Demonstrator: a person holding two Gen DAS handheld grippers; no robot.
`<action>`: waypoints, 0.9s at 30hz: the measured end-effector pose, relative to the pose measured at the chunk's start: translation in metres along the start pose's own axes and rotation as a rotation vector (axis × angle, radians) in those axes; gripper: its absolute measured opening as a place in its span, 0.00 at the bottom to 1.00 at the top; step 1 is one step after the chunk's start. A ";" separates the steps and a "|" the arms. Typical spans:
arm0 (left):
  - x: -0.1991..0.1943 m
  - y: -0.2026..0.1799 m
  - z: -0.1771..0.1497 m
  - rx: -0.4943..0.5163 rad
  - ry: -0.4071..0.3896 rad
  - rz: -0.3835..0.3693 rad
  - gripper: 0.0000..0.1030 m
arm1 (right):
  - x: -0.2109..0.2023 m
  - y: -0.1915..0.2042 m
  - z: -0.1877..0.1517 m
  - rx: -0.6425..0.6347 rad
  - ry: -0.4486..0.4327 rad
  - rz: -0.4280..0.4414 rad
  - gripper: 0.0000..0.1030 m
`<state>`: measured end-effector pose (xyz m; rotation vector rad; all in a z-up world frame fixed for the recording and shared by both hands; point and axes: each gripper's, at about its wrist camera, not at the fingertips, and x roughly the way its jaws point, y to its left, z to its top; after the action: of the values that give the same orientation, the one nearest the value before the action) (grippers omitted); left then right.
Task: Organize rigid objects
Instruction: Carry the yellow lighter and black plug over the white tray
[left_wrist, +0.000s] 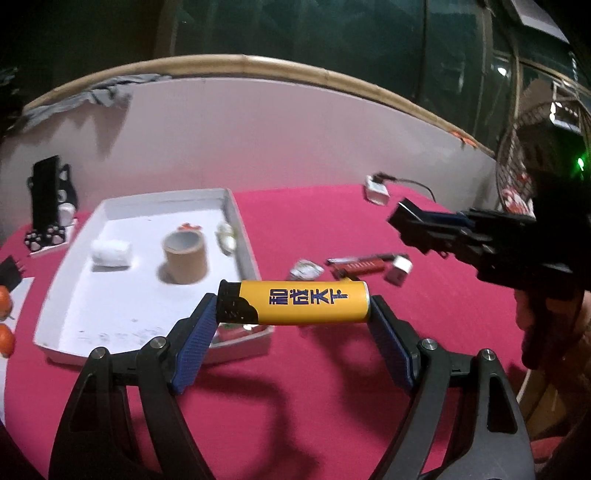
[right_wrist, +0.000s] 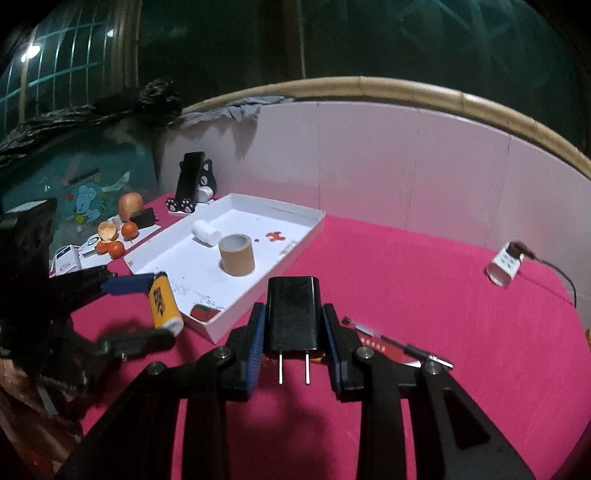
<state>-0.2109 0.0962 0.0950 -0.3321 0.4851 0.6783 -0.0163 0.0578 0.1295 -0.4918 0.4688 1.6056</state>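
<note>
My left gripper (left_wrist: 293, 308) is shut on a yellow lighter (left_wrist: 295, 302) with a black cap, gripped end to end and lifted above the red tablecloth beside the white tray (left_wrist: 236, 210). It shows again at the left of the right wrist view, lighter (right_wrist: 164, 301) in the left gripper (right_wrist: 162, 295). My right gripper (right_wrist: 293, 317) is shut on a black charger plug (right_wrist: 293, 314), prongs pointing toward the camera, held above the cloth near the tray's (right_wrist: 258, 284) near edge. In the left wrist view the right gripper (left_wrist: 410, 218) hangs at the right.
The tray holds a brown tape roll (right_wrist: 236, 254), a white roll (right_wrist: 205, 232) and a small red item (right_wrist: 203, 313). On the cloth lie a red utility knife (left_wrist: 364, 263), a white cube (left_wrist: 399, 269), a foil packet (left_wrist: 304, 269) and a white adapter with cable (right_wrist: 504, 266). Fruit (right_wrist: 123, 229) and a phone stand (right_wrist: 192, 184) sit at left.
</note>
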 end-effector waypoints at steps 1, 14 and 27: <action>-0.003 0.005 0.001 -0.011 -0.010 0.009 0.79 | 0.000 0.002 0.002 -0.002 -0.002 0.001 0.28; -0.026 0.056 0.013 -0.075 -0.082 0.119 0.79 | 0.013 0.034 0.035 -0.080 -0.015 0.022 0.28; -0.047 0.103 0.020 -0.108 -0.118 0.235 0.79 | 0.036 0.063 0.068 -0.104 -0.027 0.056 0.28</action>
<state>-0.3044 0.1566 0.1228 -0.3371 0.3788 0.9491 -0.0842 0.1200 0.1657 -0.5386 0.3835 1.6946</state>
